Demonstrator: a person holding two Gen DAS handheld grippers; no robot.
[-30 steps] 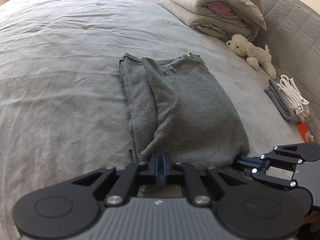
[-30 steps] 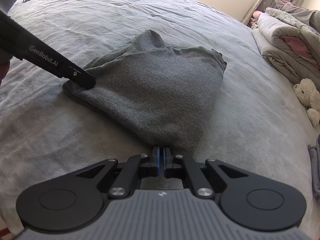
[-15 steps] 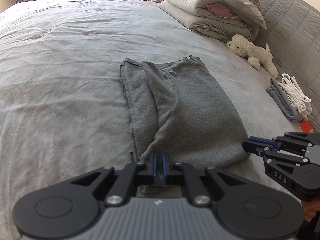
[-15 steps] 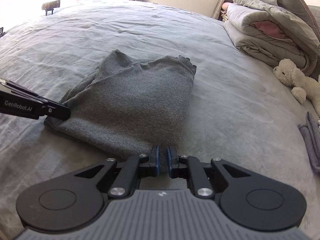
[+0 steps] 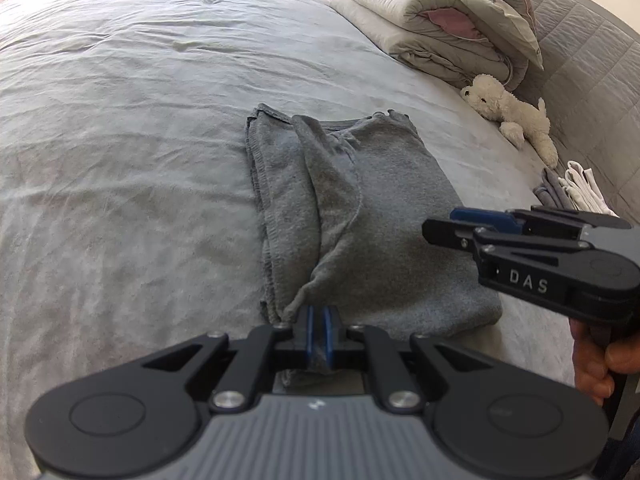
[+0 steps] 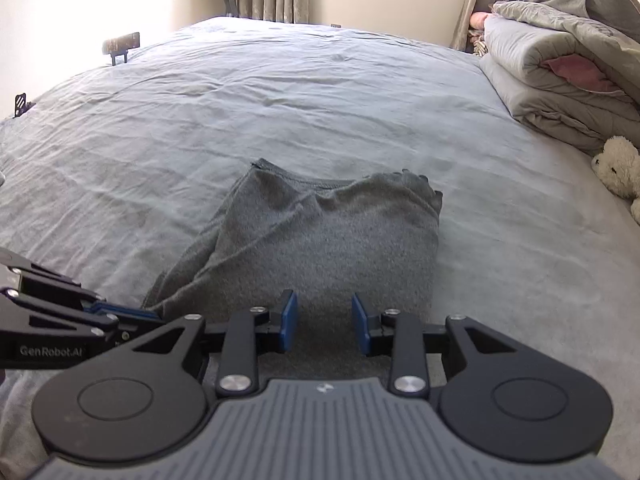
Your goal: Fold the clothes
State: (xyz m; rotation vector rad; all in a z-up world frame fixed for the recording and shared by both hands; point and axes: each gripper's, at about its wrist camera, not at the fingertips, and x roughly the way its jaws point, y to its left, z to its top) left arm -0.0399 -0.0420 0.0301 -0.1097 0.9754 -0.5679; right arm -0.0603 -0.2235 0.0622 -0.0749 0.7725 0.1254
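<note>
Bed fills both of my views: grey sheet, lightly wrinkled, running back to curtains and a window in the right wrist view.

Rolled grey duvet with a pink lining showing, stacked at the head of the bed against a quilted grey headboard.

Grey garment, the piece I am folding, lies mid-bed, folded into a rough rectangle with a loose flap laid along its left half. Its stitched hem is at the far edge.

My left gripper sits at the garment's near edge. Its blue pads are pressed together on a pinch of the grey cloth, which bunches up into them. From the right wrist view I see it come in low from the left, with "GenRobot.AI" in white on its black side.

My right gripper hangs just over the garment's near right part. Its jaws are opening; blue pads apart, only cloth seen below the gap, nothing pinched. In the left wrist view it enters from the right, marked "DAS" in white. A hand holds its grip at the frame edge.

White plush dog lies near the headboard, below the duvet.

Small folded stack, grey and white items, beside the headboard, well apart from the garment.
</note>
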